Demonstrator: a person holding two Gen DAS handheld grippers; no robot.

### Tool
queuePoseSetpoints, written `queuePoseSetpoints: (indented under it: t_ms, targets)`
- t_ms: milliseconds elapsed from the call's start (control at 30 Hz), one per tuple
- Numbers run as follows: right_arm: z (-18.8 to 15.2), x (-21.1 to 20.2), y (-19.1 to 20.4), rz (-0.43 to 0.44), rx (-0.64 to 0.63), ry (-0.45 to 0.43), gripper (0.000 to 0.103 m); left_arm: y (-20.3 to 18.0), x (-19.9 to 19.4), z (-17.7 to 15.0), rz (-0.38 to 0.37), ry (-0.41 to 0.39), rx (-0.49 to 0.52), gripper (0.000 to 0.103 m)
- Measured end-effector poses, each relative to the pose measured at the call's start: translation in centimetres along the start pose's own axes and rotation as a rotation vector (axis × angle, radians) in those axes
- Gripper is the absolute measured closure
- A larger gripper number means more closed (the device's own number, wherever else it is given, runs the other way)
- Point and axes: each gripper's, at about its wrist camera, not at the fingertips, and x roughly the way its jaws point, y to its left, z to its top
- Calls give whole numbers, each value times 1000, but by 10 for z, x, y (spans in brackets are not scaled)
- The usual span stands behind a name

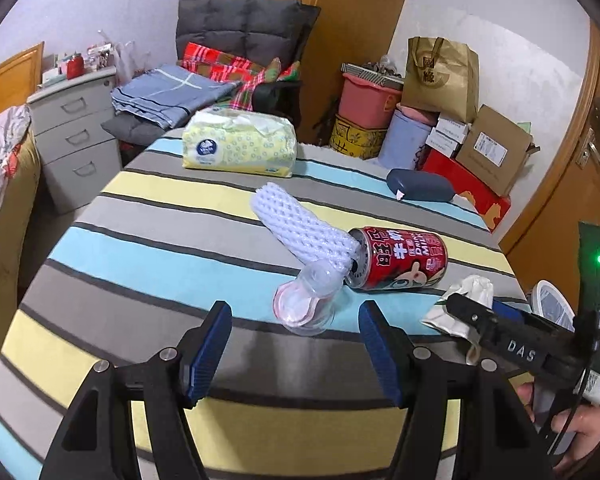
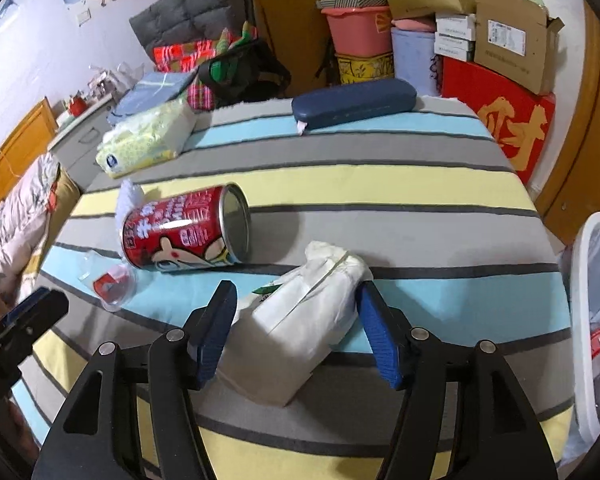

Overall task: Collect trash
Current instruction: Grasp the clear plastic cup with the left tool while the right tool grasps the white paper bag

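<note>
While both jaws gape | white carton [image 2: 300, 320] between right jaws, untouched | clear cup [image 1: 306, 304] ahead of left jaws

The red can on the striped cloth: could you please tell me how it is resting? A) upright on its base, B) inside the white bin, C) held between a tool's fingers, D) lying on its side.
D: the red can lies on its side on the striped cloth, its round end facing sideways, clear of both tools.
</note>
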Motion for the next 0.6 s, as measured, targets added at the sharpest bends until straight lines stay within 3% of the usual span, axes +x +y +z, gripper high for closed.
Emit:
queuePoseSetpoints:
  t_ms: [200, 600]
  targets:
    - [-2, -3, 1, -44, -50, -5, 38, 1, 19, 4, 10, 24, 9, 37]
    - [-2, 4, -3, 9, -10, 8, 39, -5, 38, 11, 28, 31, 45, 38]
